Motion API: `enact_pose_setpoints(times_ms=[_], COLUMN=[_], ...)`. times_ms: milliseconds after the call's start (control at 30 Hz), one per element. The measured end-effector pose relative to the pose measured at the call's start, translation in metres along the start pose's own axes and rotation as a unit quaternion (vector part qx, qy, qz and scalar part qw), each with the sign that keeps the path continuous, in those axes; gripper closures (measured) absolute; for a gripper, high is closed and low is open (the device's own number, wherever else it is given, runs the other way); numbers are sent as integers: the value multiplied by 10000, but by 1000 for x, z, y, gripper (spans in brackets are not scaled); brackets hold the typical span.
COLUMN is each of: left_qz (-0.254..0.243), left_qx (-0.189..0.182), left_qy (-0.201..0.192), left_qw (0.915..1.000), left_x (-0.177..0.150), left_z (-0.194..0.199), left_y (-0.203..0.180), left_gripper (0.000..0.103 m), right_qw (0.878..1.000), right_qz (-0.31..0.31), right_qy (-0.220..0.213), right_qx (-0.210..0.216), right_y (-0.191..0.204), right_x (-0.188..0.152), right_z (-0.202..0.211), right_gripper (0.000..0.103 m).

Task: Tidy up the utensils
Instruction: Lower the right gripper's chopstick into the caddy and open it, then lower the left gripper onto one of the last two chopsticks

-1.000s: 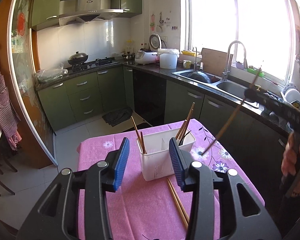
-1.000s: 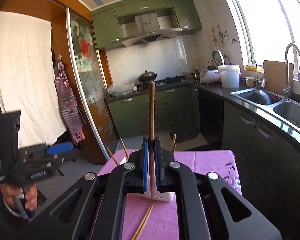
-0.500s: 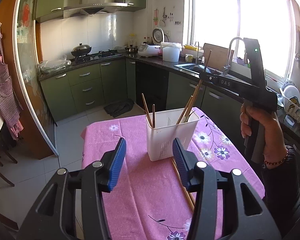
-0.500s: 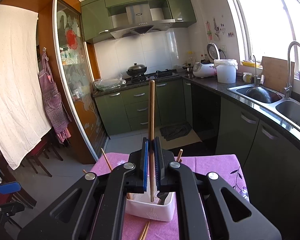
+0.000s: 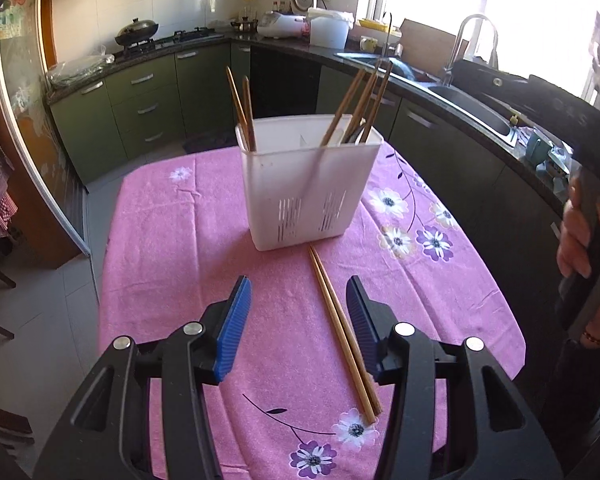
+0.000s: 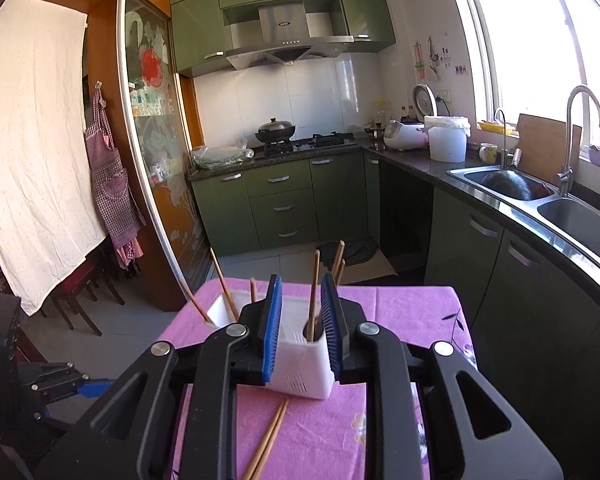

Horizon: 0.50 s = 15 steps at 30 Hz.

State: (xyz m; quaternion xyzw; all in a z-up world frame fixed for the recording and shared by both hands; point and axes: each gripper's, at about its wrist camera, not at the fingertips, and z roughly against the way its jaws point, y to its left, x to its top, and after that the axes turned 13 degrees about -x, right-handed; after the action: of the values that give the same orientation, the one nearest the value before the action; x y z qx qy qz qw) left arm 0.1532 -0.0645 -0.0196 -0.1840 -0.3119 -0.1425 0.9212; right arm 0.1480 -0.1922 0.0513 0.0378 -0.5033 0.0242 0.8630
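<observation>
Two brown wooden chopsticks lie on your pink flowered tablecloth between your left gripper's parted jaws; your right gripper's jaws are opening over the white plastic utensil holder, around one upright chopstick without gripping it.

A home kitchen is shown; green cabinets are run along the walls, with a range hood at twelve o'clock above a gas hob bearing a wok; a steel double sink is set under the window at three o'clock; an apron is hung at nine o'clock.
</observation>
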Motion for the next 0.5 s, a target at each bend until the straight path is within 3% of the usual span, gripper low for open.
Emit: enact_pose_setpoints(times_ms=[233, 367, 500], left_qz=[294, 601, 796], left_qx=[90, 46, 31], left_qy=[578, 1012, 1234], left_qw=[9979, 9930, 9892], left_x=[-8, -13, -16], left_z=[-70, -106, -129], left_y=[-2, 5, 7], left_gripper=[56, 70, 74], right_qw=[9966, 9940, 9926], right_qz=[93, -37, -77], right_qy=[769, 1069, 1196], right_qx=[-292, -247, -191], right_y=[-22, -34, -40], right_x=[-88, -119, -133], right_z=[-25, -37, -40], right_gripper=[82, 82, 82])
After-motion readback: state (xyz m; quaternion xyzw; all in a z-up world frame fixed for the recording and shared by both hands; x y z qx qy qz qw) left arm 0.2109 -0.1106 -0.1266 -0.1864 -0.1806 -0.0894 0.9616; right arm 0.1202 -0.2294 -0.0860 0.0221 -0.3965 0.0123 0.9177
